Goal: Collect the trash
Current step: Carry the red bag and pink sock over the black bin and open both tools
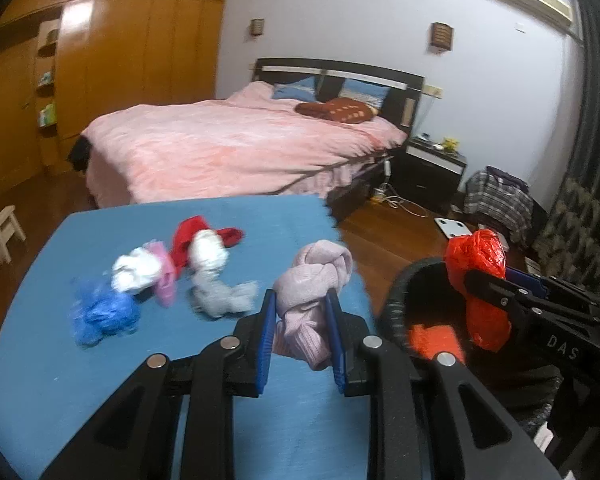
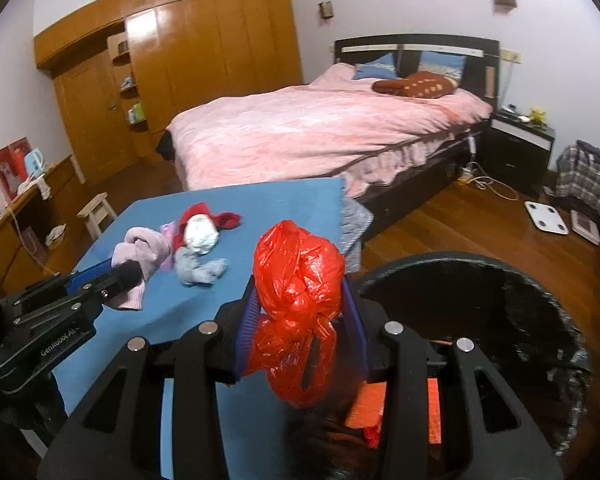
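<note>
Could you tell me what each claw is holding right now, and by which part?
The left claw grips the knotted pink cloth around its lower half. The right claw grips the tied red plastic bag at its pinched middle.

The left gripper (image 1: 300, 334) sits at six o'clock, its blue pads closed on a knotted pink knit cloth (image 1: 314, 300) above the blue table (image 1: 100, 380). Toward nine o'clock lie a crumpled blue bag (image 1: 100, 314), a white wad (image 1: 134, 274), a small pink piece (image 1: 165, 280), a grey cloth (image 1: 220, 294), a white bundle (image 1: 208, 252) and a red cloth (image 1: 190, 232), close together. At three o'clock the right gripper (image 1: 476, 280) clamps a red plastic bag (image 1: 478, 260) over the rim of a black bin (image 1: 404, 292).
</note>
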